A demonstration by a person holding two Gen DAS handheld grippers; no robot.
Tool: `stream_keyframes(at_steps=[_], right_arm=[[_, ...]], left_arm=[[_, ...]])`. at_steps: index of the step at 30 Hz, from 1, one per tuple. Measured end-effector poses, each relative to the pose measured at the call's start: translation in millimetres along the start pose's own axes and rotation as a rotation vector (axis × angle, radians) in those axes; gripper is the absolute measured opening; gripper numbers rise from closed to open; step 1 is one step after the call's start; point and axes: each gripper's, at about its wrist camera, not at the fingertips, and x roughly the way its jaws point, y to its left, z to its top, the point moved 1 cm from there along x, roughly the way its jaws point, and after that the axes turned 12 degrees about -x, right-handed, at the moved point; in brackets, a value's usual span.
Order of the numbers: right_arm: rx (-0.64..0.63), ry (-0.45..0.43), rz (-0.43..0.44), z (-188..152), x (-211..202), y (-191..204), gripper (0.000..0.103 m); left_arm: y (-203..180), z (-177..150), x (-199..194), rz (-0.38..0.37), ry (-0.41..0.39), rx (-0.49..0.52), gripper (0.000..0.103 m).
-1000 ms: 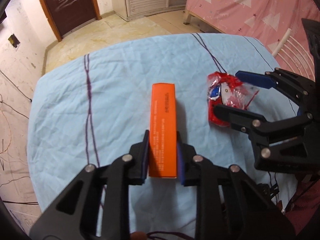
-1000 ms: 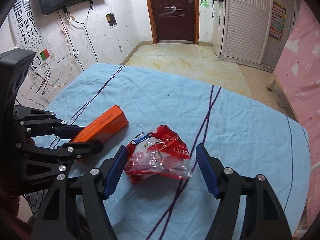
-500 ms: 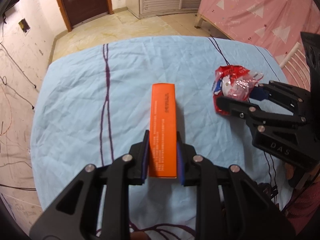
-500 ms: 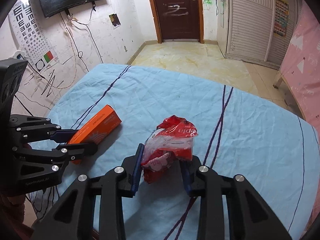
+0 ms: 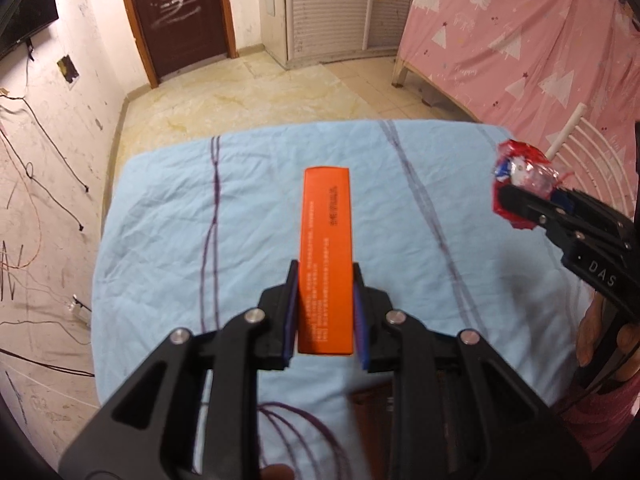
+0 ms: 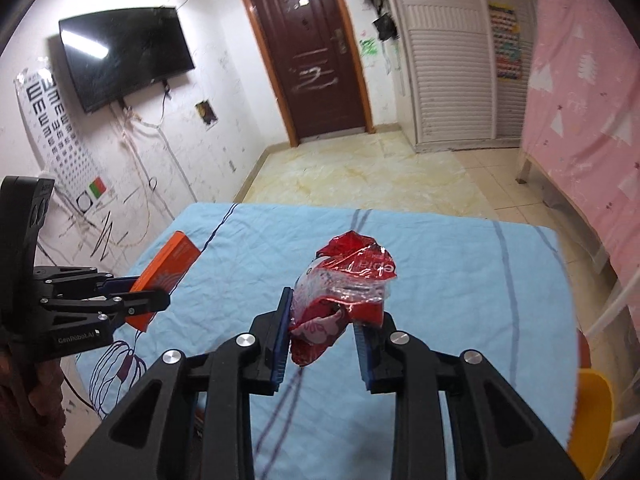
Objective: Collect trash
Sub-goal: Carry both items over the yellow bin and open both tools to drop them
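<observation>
While both pieces of trash are off the surface (image 5: 168, 208), neither grip looks secure. Left gripper (image 5: 325, 320) is clamped on the near end of the orange box (image 5: 327, 240), centre of the left view, so most of the box sticks out forward; likely risk is it pivoting down or sliding out on a fast swing. Right gripper (image 6: 323, 334) is pinched on the crumpled red wrapper (image 6: 344, 284), centre of the right view. Slick, springy film bulges above the pads, so it could squirm loose or tear. No bin shows in either view, only a yellow object (image 6: 590, 420) at lower right, unclear what. Carry may be long, raising drop risk. Grippers sit near each other; a collision could knock either item free.
</observation>
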Motion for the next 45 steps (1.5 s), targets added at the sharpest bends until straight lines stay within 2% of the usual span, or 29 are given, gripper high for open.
stream_keyframes(at_steps=[7, 12, 16, 19, 23, 31, 34, 35, 36, 38, 39, 40, 45], right_arm=[[0.098, -0.067, -0.096, -44.3, -69.2, -56.2, 0.022], [0.18, -0.112, -0.173, -85.4, -122.9, -104.6, 0.022], [0.226, -0.114, -0.239, -114.3, -148.8, -136.6, 0.022], [0.249, -0.093, -0.291, -135.1, -157.4, -155.9, 0.022], [0.283, -0.06, -0.316, -159.0, -152.8, -176.6, 0.022], [0.327, -0.046, -0.297, -184.1, -144.4, -198.7, 0.022], [0.357, -0.035, -0.28, -188.7, -140.8, -206.3, 0.026], [0.369, -0.03, -0.285, -190.6, -141.0, -209.5, 0.032], [0.381, -0.031, -0.285, -192.1, -141.7, -212.3, 0.041], [0.415, -0.046, -0.274, -195.1, -144.8, -217.9, 0.057], [0.422, -0.054, -0.266, -195.9, -146.3, -219.2, 0.062], [0.423, -0.061, -0.265, -195.9, -147.9, -219.3, 0.062], [0.429, -0.071, -0.263, -196.3, -150.8, -220.1, 0.063]], left_arm=[[-54.5, -11.1, -26.4, -0.061, -0.023, 0.033, 0.022], [-115.1, -20.7, -37.3, -0.116, -0.019, 0.104, 0.022], [-161.7, -31.2, -38.9, -0.147, -0.009, 0.158, 0.022], [-195.5, -33.7, -31.5, -0.169, 0.022, 0.173, 0.022], [-234.4, -36.7, -15.7, -0.195, 0.07, 0.182, 0.022], [-317.5, -49.2, 19.8, -0.224, 0.15, 0.2, 0.022], [-341.5, -49.8, 33.5, -0.238, 0.173, 0.198, 0.022], [-345.7, -49.9, 36.8, -0.236, 0.179, 0.196, 0.022], [-351.3, -50.2, 42.2, -0.235, 0.19, 0.185, 0.025], [-358.2, -51.6, 48.5, -0.242, 0.218, 0.177, 0.047], [-360.9, -52.4, 50.0, -0.242, 0.218, 0.173, 0.052], [-363.7, -52.7, 50.0, -0.241, 0.213, 0.172, 0.055], [-366.3, -53.7, 44.0, -0.243, 0.194, 0.181, 0.055]])
